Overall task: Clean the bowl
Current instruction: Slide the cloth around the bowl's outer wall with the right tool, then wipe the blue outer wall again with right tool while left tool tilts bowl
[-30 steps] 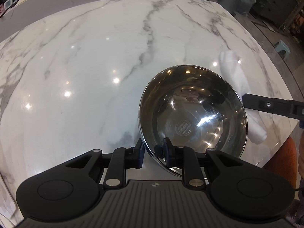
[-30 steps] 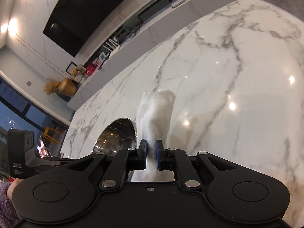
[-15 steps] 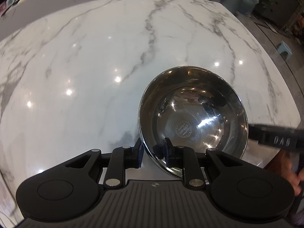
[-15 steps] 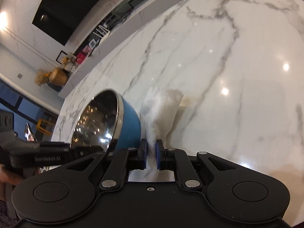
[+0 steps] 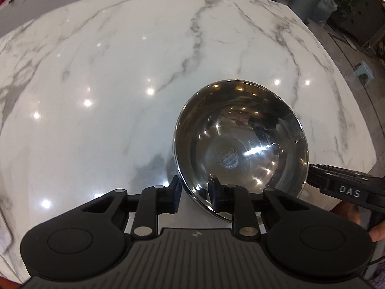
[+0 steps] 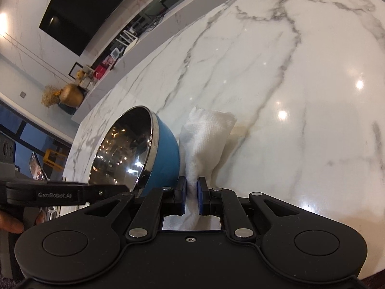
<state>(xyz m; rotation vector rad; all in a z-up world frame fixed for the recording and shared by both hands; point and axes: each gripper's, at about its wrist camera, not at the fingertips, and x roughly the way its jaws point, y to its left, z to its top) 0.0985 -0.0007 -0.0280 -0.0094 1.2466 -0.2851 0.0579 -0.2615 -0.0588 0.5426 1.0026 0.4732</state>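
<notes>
Left gripper [image 5: 193,193]: blue-padded fingers pinch the near rim of the round steel bowl with a blue outer shell [image 5: 240,149], one pad outside the wall, one inside. Grip matches the frames from 1.0 s and 0.5 s ago. The bowl sits tilted at the near right part of the white grey-veined marble tabletop [image 5: 120,84], its mouth turned toward the left wrist camera.

Right gripper [image 6: 191,196]: pads pressed together on the crumpled white paper towel [image 6: 207,139], which stands up from the pinch and fans out wider at its far end. One second ago the towel lay flat on the marble just right of the bowl in the left wrist view; it is now gone from that view, and only the black body of the right gripper [image 5: 346,187], marked "DAS", shows at the bowl's right rim. In the right wrist view the bowl [image 6: 144,151] has grown from a sliver of rim into a full side profile, just left of the towel. Whether towel and shell touch, cannot tell.

Materials: bowl interior is mirror-polished, with a round stamp at the bottom centre; the rim is a thin bright band; the outside is smooth matte blue. The towel is soft and finely textured. The marble [image 6: 288,84] is glossy with point reflections of ceiling lights.
</notes>
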